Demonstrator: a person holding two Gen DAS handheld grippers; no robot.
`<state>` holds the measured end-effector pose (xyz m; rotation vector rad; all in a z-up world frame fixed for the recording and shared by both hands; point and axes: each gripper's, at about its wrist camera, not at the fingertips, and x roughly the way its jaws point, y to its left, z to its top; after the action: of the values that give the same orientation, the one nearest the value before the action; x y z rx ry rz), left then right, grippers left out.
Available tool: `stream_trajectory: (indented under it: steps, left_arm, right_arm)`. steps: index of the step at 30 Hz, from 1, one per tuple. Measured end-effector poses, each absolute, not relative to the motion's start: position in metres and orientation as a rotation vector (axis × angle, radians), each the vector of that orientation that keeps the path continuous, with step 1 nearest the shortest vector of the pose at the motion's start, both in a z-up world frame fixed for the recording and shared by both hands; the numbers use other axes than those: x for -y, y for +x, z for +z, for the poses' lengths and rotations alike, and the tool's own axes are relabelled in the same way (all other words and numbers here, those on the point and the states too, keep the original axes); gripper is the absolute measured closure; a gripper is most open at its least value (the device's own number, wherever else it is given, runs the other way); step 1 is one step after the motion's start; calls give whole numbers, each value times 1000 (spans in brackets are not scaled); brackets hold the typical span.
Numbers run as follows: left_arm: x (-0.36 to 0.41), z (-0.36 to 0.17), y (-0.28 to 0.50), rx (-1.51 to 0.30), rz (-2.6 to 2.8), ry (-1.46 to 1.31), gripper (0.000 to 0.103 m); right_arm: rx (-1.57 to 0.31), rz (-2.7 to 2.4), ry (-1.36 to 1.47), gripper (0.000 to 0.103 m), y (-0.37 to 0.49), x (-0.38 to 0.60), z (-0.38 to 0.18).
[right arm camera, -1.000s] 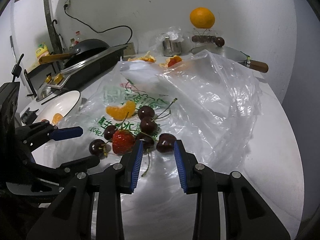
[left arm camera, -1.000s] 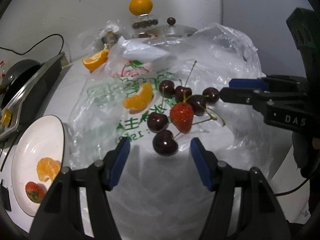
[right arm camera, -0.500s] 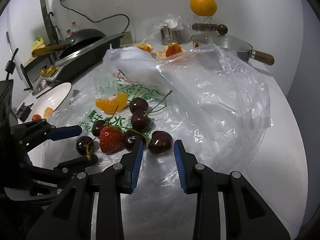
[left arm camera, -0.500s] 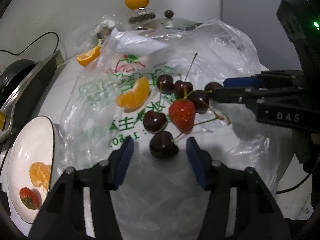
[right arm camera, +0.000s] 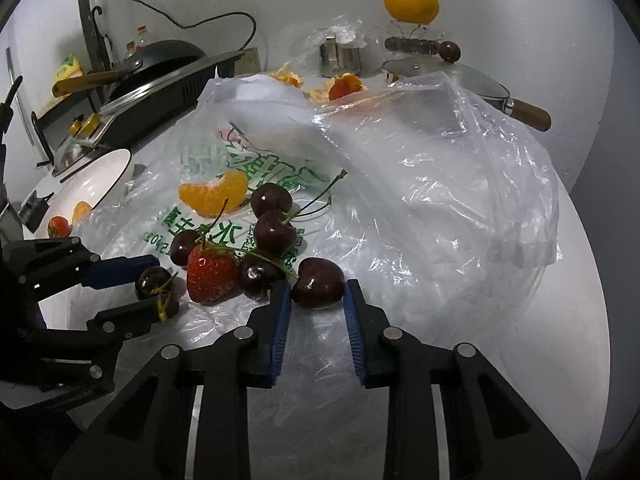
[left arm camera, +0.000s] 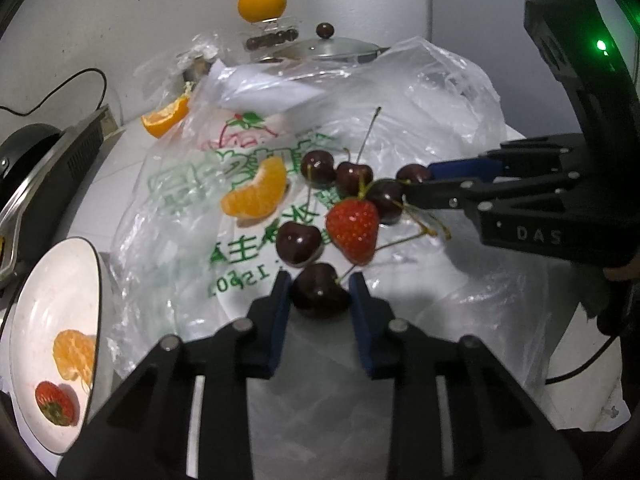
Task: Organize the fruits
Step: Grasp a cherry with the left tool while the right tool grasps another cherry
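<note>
The left claw (left arm camera: 320,300) has just been closing and is now pinching the near cherry (left arm camera: 319,290) between its blue pads on the plastic bag (left arm camera: 420,128) spread over the desk (right arm camera: 568,320). The right claw (right arm camera: 318,300) is likewise closing on the right-hand cherry (right arm camera: 318,281); its pads seem to be touching it, though blur is leaving that uncertain. A strawberry (left arm camera: 353,230) is lying between them.

On the plastic bag (right arm camera: 420,184), the strawberry (right arm camera: 210,274) sits mid-cluster: cherries (right arm camera: 272,232) at its twelve to three o'clock, the orange segment (right arm camera: 214,196) beyond at twelve. The plate (right arm camera: 104,172), at ten o'clock off the bag, holds another strawberry (right arm camera: 58,226)
</note>
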<state>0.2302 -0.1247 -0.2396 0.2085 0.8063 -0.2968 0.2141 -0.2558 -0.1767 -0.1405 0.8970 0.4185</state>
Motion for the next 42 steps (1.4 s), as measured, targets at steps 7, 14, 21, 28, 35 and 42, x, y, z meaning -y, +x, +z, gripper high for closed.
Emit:
stream_trajectory:
  steps: [7, 14, 21, 28, 35, 42]
  left_arm:
    - [122, -233, 226, -790, -309, 196, 73]
    - [118, -224, 222, -771, -316, 187, 73]
    - [112, -213, 216, -743, -320, 164, 73]
    - [106, -202, 207, -704, -319, 150, 73]
    - [96, -191, 197, -669, -303, 136, 73]
    - [80, -183, 186, -638, -277, 122, 73]
  right_arm:
    - [-882, 416, -129, 75, 209, 256, -172]
    - [-862, 411, -134, 75, 205, 254, -161]
    - [-840, 414, -148, 75, 199, 249, -150]
    - [-817, 420, -164, 75, 190, 241, -140]
    - [-795, 433, -181, 75, 183, 231, -129]
    - [-783, 449, -198, 75, 176, 216, -122]
